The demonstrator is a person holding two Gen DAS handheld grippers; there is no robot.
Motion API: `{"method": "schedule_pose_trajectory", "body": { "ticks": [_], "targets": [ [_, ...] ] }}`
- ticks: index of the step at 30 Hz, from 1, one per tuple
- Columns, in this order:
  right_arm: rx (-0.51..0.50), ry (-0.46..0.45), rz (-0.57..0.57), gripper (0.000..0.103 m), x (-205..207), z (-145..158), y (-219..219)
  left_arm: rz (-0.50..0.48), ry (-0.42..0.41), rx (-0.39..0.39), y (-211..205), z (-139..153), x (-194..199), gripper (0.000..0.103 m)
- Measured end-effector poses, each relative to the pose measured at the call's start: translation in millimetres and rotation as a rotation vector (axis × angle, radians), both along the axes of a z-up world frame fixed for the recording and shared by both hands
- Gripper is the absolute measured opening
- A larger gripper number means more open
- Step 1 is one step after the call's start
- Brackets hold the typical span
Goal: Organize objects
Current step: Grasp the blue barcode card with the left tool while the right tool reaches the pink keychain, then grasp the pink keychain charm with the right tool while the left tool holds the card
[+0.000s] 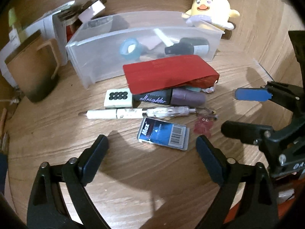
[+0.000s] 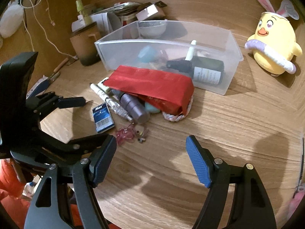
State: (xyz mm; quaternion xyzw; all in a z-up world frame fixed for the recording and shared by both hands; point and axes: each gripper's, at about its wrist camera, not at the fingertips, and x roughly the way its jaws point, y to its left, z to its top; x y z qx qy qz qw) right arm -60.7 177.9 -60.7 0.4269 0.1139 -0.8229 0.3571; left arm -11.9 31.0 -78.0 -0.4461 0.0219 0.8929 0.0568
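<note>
A translucent plastic bin (image 1: 91,57) (image 2: 228,72) stands on the wooden table and holds a dark bottle (image 1: 188,46) (image 2: 205,68), a blue tape roll (image 1: 130,48) and small items. In front lies a pile: a red pouch (image 1: 167,72) (image 2: 152,85), a purple "allnighter" bottle (image 1: 171,97) (image 2: 133,106), a white pen (image 1: 122,113) (image 2: 103,91), a blue Max staples box (image 1: 164,133) (image 2: 102,117), a white dotted block (image 1: 118,98), a pink charm (image 1: 203,126) (image 2: 124,134). My left gripper (image 1: 152,147) (image 2: 89,120) is open and empty before the staples box. My right gripper (image 2: 151,150) (image 1: 231,111) is open and empty.
A yellow chick plush with bunny ears (image 1: 211,9) (image 2: 272,45) sits right of the bin. A brown mug (image 1: 32,70) (image 2: 84,45), white boxes (image 1: 47,28) and clutter stand left of and behind the bin. Cables (image 2: 40,24) hang at the far left.
</note>
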Motion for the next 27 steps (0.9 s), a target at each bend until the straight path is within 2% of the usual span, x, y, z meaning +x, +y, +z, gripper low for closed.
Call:
{"method": "schedule_pose_trajectory", "body": {
  "ticks": [1, 3, 4, 6, 12, 15, 17, 19, 22, 23, 27],
  "targets": [
    [0.002, 0.0, 0.003, 0.072, 0.5, -1.0, -0.9, -0.006, 0.009, 0.005, 0.2, 0.8, -0.1, 0.085],
    [0.01, -0.001, 0.009, 0.072, 1.1, -3.5, -3.5, -0.01, 0.02, 0.008, -0.8, 2.9, -0.9, 0.068],
    [0.011, -0.003, 0.013, 0.072, 0.9, -4.6, -5.0, -0.008, 0.025, 0.008, -2.2, 3.8, -1.8, 0.063],
    [0.009, -0.015, 0.023, 0.073, 0.6, -6.8, -8.3, -0.001, 0.036, 0.011, -5.7, 4.8, -2.0, 0.047],
    [0.022, 0.022, 0.045, 0.07, 6.6, -9.7, -22.6, 0.02, 0.044, 0.052, -14.3, 6.3, 2.9, 0.047],
    [0.052, 0.077, 0.059, 0.054, 12.2, -12.0, -31.7, 0.041, 0.04, 0.079, -19.8, 7.3, 6.1, 0.047],
    [0.057, 0.099, 0.068, 0.039, 15.1, -12.2, -35.4, 0.056, 0.043, 0.095, -23.5, 8.3, 7.7, 0.047],
    [0.061, 0.107, 0.074, 0.027, 16.5, -11.7, -36.7, 0.069, 0.051, 0.104, -26.1, 10.3, 9.4, 0.047],
    [0.047, 0.091, 0.066, 0.015, 14.5, -10.6, -33.8, 0.084, 0.074, 0.117, -30.0, 17.0, 11.8, 0.047],
    [0.042, 0.084, 0.057, 0.012, 13.5, -10.3, -31.7, 0.089, 0.084, 0.121, -31.0, 20.0, 12.3, 0.047],
    [0.011, 0.074, 0.018, 0.011, 11.9, -6.0, -20.7, 0.103, 0.112, 0.139, -34.6, 29.6, 11.8, 0.047]
  ]
}}
